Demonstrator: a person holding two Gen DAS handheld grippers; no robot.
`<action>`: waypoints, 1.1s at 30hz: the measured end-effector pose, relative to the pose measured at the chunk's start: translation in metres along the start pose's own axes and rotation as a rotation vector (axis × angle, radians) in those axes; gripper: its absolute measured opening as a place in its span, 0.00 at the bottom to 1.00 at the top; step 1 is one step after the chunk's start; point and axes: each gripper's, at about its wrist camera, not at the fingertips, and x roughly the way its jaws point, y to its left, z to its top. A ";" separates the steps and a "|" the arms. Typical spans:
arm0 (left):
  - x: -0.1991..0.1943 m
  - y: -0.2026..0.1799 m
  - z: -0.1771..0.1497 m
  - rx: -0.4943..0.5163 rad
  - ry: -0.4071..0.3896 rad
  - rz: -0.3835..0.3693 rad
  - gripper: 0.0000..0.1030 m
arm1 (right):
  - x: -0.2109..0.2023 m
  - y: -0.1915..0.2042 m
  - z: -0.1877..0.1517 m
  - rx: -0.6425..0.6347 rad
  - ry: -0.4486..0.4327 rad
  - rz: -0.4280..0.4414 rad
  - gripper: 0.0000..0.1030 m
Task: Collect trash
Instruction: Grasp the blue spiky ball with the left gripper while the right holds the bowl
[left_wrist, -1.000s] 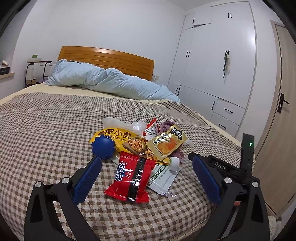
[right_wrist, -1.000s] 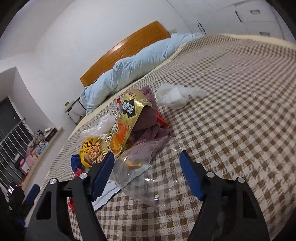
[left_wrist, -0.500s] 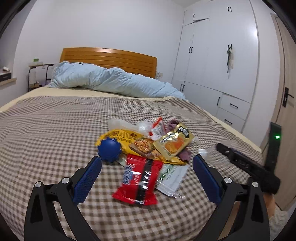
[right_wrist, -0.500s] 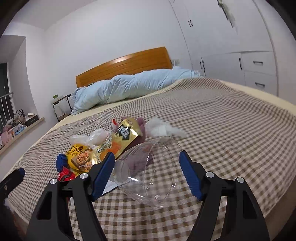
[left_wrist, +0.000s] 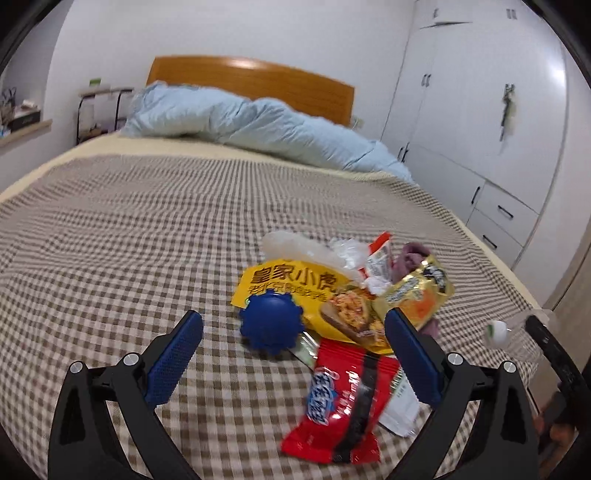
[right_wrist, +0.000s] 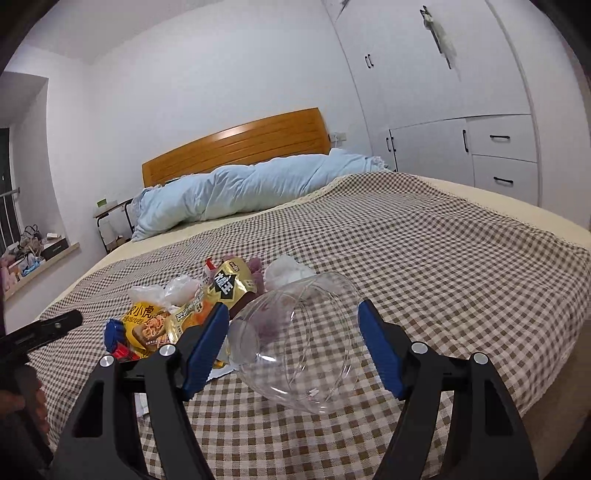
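A heap of trash lies on the checked bedspread (left_wrist: 110, 258): a red snack packet (left_wrist: 340, 398), a yellow packet (left_wrist: 291, 280), a gold packet (left_wrist: 417, 295), a white sachet (left_wrist: 399, 406), crumpled clear plastic (left_wrist: 295, 243) and a spiky blue ball (left_wrist: 271, 321). My left gripper (left_wrist: 291, 317) stands open just short of the ball and packets, holding nothing. My right gripper (right_wrist: 292, 308) is shut on a clear plastic bottle (right_wrist: 295, 339), held lying sideways above the bed. In the left wrist view the bottle's white cap (left_wrist: 496, 332) shows at the far right.
A purple cloth (right_wrist: 255, 266) and a white tissue (right_wrist: 288, 273) lie behind the heap. A rolled blue duvet (left_wrist: 240, 122) lies by the wooden headboard (left_wrist: 258, 77). White wardrobes (left_wrist: 480, 110) stand to the right, and the bed's near edge is close below.
The right gripper has lifted the bottle off the heap and rolled upright, carrying it to the right. The left gripper has shifted left, so the heap now sits right of centre.
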 end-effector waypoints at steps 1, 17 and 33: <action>0.006 0.002 0.001 -0.003 0.021 0.011 0.93 | 0.000 -0.001 0.000 0.002 -0.001 0.000 0.68; 0.066 0.010 -0.003 -0.036 0.167 0.065 0.59 | 0.003 0.007 -0.002 -0.008 -0.001 0.004 0.68; 0.025 0.009 -0.003 -0.027 0.031 0.073 0.49 | -0.002 0.009 -0.003 -0.028 -0.005 0.002 0.68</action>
